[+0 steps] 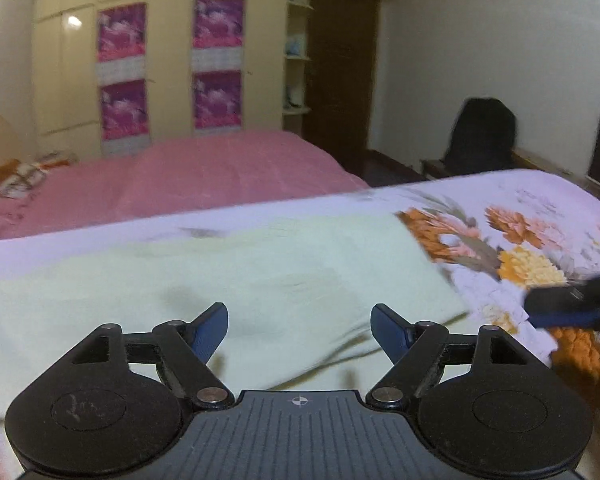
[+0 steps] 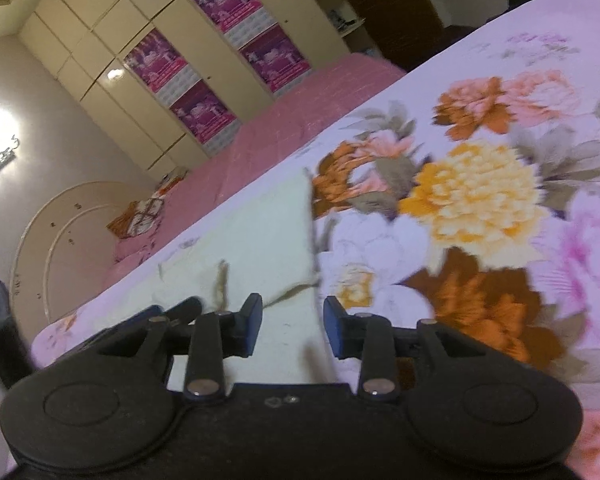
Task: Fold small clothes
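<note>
Up close, the left gripper (image 1: 299, 330) has its jaws wide apart, with nothing between them. It hangs over a pale yellow cloth (image 1: 228, 276) lying flat on the flowery bedspread (image 1: 540, 216). The right gripper (image 2: 293, 322) sits at the cloth's right edge, jaws partly apart, pinching nothing. Farther back are a pink bed (image 1: 204, 176) and cream wardrobe (image 1: 168, 60).

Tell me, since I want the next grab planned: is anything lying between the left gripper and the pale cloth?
Nothing visible: the left gripper hangs open right over the pale cloth on the floral sheet.
</note>
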### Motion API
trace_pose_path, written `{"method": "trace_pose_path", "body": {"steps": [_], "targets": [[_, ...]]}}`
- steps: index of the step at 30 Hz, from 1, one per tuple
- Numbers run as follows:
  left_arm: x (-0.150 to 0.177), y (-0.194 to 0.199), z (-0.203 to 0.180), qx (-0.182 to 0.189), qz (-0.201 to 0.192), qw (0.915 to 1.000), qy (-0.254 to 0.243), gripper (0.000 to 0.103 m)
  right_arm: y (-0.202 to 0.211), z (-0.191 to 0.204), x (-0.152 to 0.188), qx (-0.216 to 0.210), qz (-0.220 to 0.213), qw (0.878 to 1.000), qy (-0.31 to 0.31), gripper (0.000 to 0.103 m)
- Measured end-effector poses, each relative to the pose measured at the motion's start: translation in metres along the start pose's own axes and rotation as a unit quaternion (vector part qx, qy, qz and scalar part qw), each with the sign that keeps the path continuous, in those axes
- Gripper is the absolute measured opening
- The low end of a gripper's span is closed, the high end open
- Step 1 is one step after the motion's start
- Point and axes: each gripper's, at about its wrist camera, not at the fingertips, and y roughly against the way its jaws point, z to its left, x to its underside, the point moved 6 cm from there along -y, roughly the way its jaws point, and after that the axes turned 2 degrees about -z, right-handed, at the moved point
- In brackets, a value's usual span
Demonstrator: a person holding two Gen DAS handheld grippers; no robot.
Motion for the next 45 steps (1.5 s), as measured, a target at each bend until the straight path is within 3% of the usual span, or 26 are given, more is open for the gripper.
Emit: {"method": "trace_pose_path", "body": {"steps": [2,6,9,13,15,16,18,21,26,29,45], "targets": [[0.006,0.023,0.031,-0.038,-0.009,0.9992,0.004,0.078,-0.015,0.01,0.0,-0.016,0.009,1.0,0.0,0.035],[0.04,0.065,0.105,-0.116,0.009,0.9927,0.032,0.078,-0.054,0.036,0.001,-0.043,0.034,0.998,0.008,0.035],[0.056,0.078,0.143,-0.143,0.031,0.9884,0.041,0.078,-0.083,0.054,0.005,-0.046,0.055,0.997,0.026,0.035],[0.067,0.065,0.163,-0.141,0.061,0.9869,0.05,0.078,-0.116,0.071,0.016,-0.026,0.085,0.994,0.057,0.031],[0.068,0.06,0.171,-0.135,0.061,0.9873,0.058,0.078,-0.123,0.081,0.019,-0.019,0.083,0.993,0.079,0.018],[0.068,0.056,0.171,-0.134,0.059,0.9872,0.062,0.078,-0.124,0.084,0.019,-0.011,0.081,0.992,0.092,0.006],[0.07,0.049,0.175,-0.13,0.057,0.9877,0.067,0.059,-0.116,0.089,0.018,0.0,0.056,0.992,0.112,0.005],[0.075,0.04,0.174,-0.124,0.055,0.9883,0.07,0.056,-0.088,0.079,-0.001,0.017,-0.006,0.995,0.101,0.005],[0.069,0.032,0.172,-0.118,0.051,0.99,0.059,0.056,-0.081,0.053,-0.004,0.042,0.0,0.996,0.083,0.005],[0.068,0.032,0.176,-0.113,0.047,0.9899,0.071,0.033,-0.077,0.051,-0.004,0.044,-0.008,0.995,0.084,0.005],[0.075,0.031,0.177,-0.109,0.058,0.9886,0.086,0.033,-0.074,0.038,-0.015,0.06,-0.016,0.994,0.095,0.005]]}}
